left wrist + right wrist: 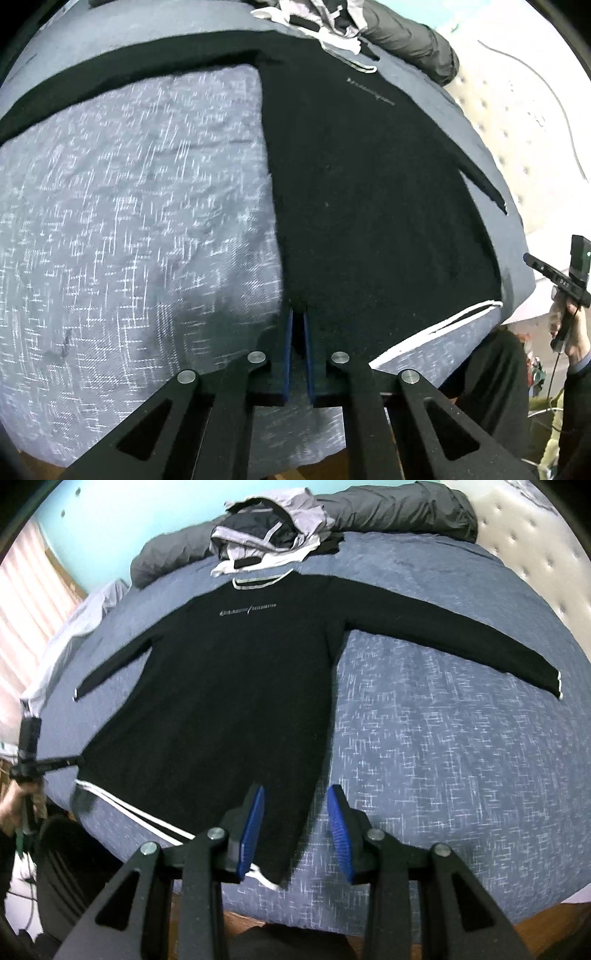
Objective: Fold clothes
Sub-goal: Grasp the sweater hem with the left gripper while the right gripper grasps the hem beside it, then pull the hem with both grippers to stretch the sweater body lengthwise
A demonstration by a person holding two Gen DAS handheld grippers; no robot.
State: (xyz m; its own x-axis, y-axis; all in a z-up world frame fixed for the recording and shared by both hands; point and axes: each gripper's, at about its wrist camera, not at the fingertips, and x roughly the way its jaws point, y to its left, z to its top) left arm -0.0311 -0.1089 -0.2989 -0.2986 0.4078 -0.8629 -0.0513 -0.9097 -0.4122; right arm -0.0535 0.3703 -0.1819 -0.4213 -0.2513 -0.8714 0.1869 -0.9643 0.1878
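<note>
A black shirt (229,686) lies flat on the blue bed (443,738), neck at the far end, hem near us, sleeves out sideways. The left claw (298,325) pinches its hem. The right claw (295,812) hangs open above the other hem corner. More clothes (266,535) pile beyond.

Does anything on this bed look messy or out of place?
Mostly tidy: the black shirt lies flat on the blue bedspread, sleeves spread. Only its white-trimmed hem looks askew, slanting toward the bed's edge. Behind the collar sits a loose, rumpled heap of clothes, not yet folded.
</note>
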